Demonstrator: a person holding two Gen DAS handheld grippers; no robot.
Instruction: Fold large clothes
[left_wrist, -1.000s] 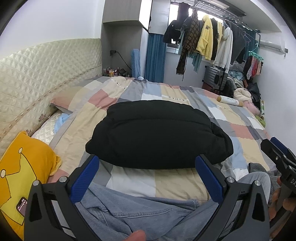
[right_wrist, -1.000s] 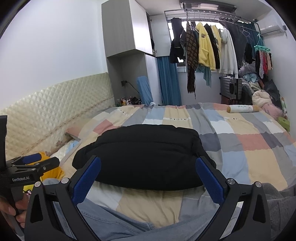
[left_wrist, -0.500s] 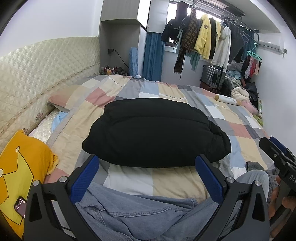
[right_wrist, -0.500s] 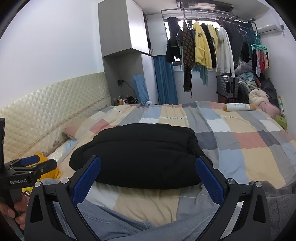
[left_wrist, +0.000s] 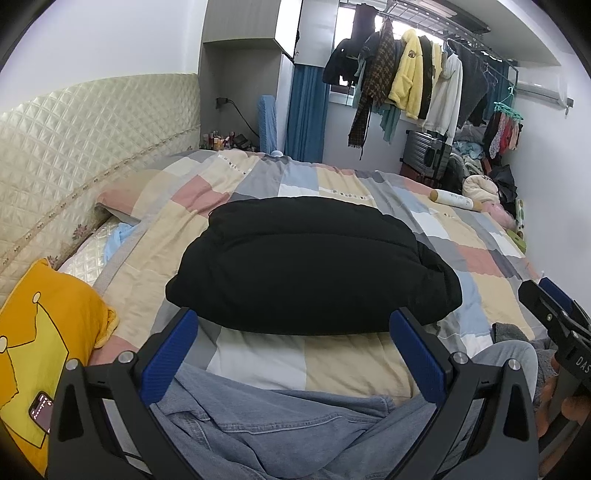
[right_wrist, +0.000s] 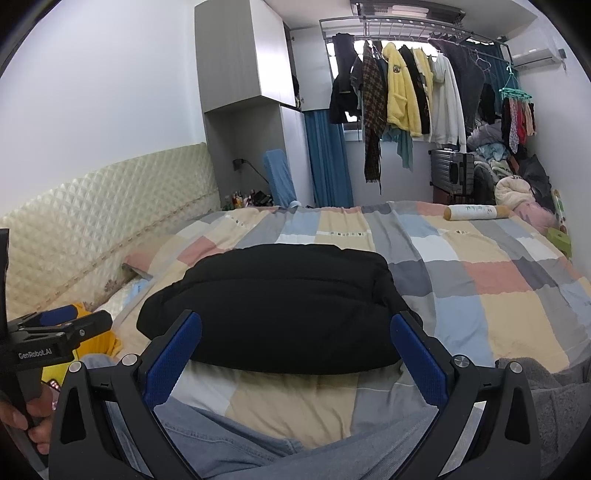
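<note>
A black padded coat (left_wrist: 310, 262) lies folded into a thick bundle in the middle of the patchwork bed cover (left_wrist: 480, 258); it also shows in the right wrist view (right_wrist: 273, 310). A blue denim garment (left_wrist: 280, 432) lies crumpled at the near bed edge, under my left gripper (left_wrist: 293, 332), which is open and empty. My right gripper (right_wrist: 295, 336) is open and empty, held above the near edge in front of the coat. A grey garment (right_wrist: 546, 391) lies at the near right.
A yellow cushion (left_wrist: 40, 332) with a phone (left_wrist: 41, 410) on it lies at the left by the quilted headboard (left_wrist: 92, 140). A white roll (right_wrist: 476, 212) lies at the far right of the bed. Clothes hang on a rack (right_wrist: 406, 92) by the window.
Both grippers have drawn back and tilted slightly, so the coat sits a little farther off. The coat itself has not moved.
</note>
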